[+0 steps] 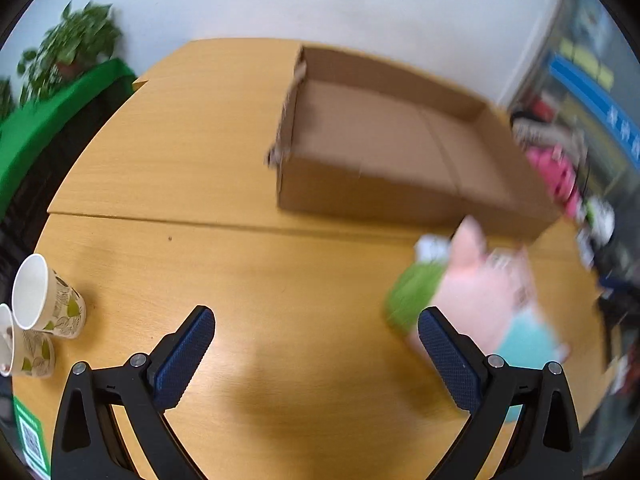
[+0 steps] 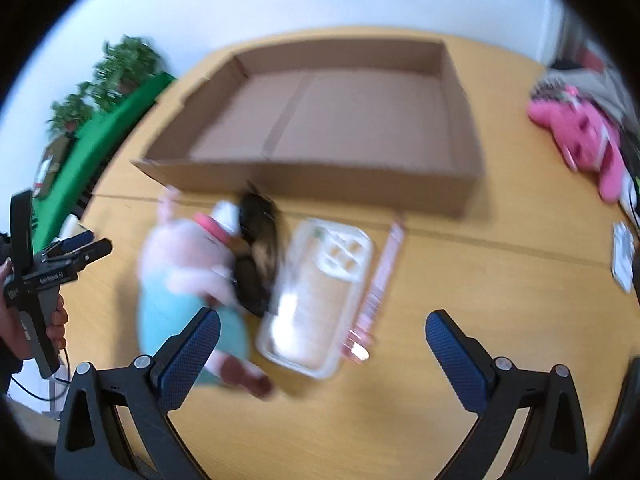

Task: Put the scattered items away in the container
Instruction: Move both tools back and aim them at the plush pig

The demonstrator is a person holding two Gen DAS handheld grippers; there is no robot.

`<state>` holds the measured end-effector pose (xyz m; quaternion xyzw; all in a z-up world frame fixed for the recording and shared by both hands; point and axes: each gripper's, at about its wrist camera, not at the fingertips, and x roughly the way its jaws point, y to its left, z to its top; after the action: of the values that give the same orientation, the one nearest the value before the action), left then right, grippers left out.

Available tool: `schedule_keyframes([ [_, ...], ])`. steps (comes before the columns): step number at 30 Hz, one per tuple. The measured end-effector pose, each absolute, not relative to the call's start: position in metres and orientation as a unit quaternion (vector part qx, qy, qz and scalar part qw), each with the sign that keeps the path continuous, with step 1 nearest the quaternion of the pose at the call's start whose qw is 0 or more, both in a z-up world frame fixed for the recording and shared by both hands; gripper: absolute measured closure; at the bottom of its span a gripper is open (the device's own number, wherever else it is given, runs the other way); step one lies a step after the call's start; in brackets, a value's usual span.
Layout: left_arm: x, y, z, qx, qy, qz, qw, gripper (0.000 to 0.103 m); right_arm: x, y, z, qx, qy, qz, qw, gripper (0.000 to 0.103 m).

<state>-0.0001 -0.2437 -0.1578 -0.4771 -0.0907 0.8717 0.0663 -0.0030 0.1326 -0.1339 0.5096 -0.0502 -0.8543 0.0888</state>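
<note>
An open, empty cardboard box (image 1: 384,136) (image 2: 332,112) stands on the wooden table. In front of it lies a pink plush pig in a teal dress (image 2: 188,276) (image 1: 484,296), a dark sunglasses-like item (image 2: 256,248), a clear plastic phone case (image 2: 316,292) and a pink strip (image 2: 384,264). Something green (image 1: 412,296) lies by the plush. My left gripper (image 1: 316,344) is open and empty, left of the plush; it also shows in the right wrist view (image 2: 82,246). My right gripper (image 2: 322,350) is open and empty, just before the phone case.
Two paper cups (image 1: 44,304) lie at the table's left edge. A bright pink plush (image 2: 580,140) and a small white packet (image 2: 624,256) sit at the right. Plants (image 1: 76,40) and a green cloth (image 1: 52,120) are beyond the table's left side.
</note>
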Motion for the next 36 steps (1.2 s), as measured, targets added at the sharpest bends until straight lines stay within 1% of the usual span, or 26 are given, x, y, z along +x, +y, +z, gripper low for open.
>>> schedule_keyframes([
  [6,-0.005,-0.224,-0.115,-0.487,-0.087,0.867,0.056,0.0,-0.009,0.108,-0.097,0.481,-0.029,-0.869,0.11,0.0],
  [11,0.003,-0.193,-0.081,-0.481,-0.075,0.871,0.067,0.0,-0.009,0.106,-0.072,0.476,0.03,-0.875,0.087,0.0],
  [14,0.011,-0.171,-0.063,-0.48,-0.071,0.872,0.065,0.0,-0.005,0.107,-0.059,0.464,0.052,-0.879,0.097,0.001],
  [20,0.023,-0.132,-0.039,-0.479,-0.074,0.873,0.059,0.0,0.01,0.116,-0.036,0.427,0.055,-0.896,0.111,0.001],
  [25,0.031,-0.11,-0.024,-0.474,-0.076,0.875,0.055,0.0,0.021,0.13,-0.032,0.45,0.035,-0.882,0.134,0.001],
  [36,0.042,-0.081,-0.007,-0.457,-0.067,0.885,0.052,0.0,0.048,0.145,-0.007,0.429,0.044,-0.894,0.12,0.001],
])
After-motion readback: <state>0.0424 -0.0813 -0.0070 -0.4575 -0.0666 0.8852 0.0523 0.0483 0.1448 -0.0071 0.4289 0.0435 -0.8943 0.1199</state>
